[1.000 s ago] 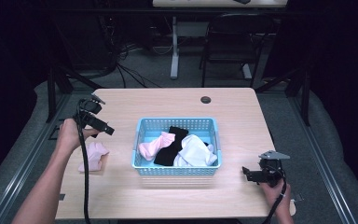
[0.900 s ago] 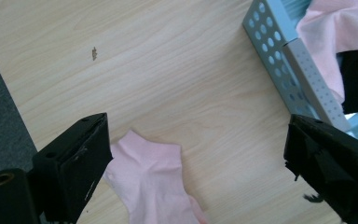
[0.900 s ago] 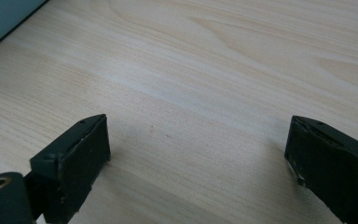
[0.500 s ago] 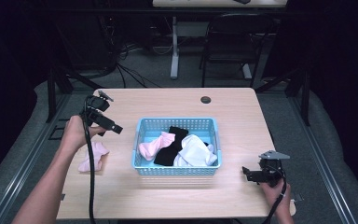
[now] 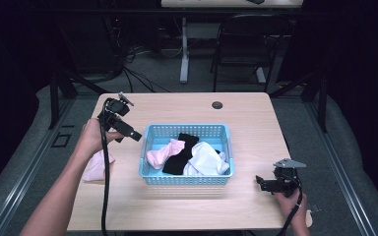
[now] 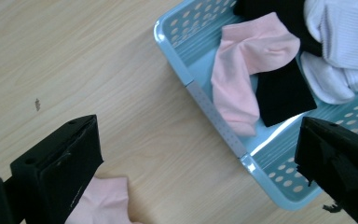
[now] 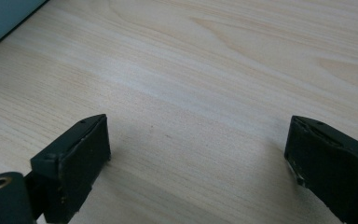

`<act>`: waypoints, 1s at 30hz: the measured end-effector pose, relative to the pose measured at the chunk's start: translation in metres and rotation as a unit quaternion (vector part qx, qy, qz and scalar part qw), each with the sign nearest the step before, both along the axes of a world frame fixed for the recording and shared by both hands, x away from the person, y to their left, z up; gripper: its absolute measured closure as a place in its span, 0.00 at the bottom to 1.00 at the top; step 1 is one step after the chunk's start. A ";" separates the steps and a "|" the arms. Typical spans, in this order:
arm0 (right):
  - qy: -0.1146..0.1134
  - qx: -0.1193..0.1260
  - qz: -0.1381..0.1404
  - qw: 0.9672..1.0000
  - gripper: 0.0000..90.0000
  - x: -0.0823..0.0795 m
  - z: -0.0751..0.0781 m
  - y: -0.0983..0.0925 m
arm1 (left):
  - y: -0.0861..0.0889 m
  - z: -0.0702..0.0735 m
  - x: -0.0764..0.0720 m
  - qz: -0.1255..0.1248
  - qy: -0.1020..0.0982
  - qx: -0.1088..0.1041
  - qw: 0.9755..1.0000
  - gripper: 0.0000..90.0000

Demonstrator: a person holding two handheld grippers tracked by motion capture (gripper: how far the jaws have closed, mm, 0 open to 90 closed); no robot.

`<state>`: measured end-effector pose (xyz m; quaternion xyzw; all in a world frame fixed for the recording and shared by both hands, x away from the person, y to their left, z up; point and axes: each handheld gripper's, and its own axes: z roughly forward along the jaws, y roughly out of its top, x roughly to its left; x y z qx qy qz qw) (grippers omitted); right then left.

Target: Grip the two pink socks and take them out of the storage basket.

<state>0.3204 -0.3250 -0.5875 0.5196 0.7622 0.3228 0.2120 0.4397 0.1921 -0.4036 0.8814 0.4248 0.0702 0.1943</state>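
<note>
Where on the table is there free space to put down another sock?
Free wood lies behind the basket up to the round hole cap, and right of the basket above the right tongs. The left side is crowded: pink sock, left tongs.

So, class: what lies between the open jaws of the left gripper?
In the left gripper view, bare wooden table and the blue basket's near corner; nothing is gripped.

I lifted my left gripper (image 5: 128,132) off the pink sock (image 5: 96,167) at the table's left side and carried it up and toward the blue basket (image 5: 150,173). Its jaws were opening wider as I went, with nothing between them. The sock, uncovered by my hand, lay loose on the table (image 5: 246,123).
</note>
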 end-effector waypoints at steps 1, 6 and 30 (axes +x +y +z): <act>0.000 0.000 0.000 1.000 0.07 0.000 0.000 0.000 | -0.004 0.000 0.000 -0.005 0.000 0.001 1.000 0.01; 0.000 0.000 0.000 1.000 0.07 0.000 0.000 0.000 | -0.020 0.000 0.001 -0.014 0.002 -0.004 1.000 0.01; 0.000 0.000 0.000 1.000 0.07 0.000 0.000 0.000 | -0.076 -0.056 0.020 -0.055 0.049 -0.004 0.997 0.09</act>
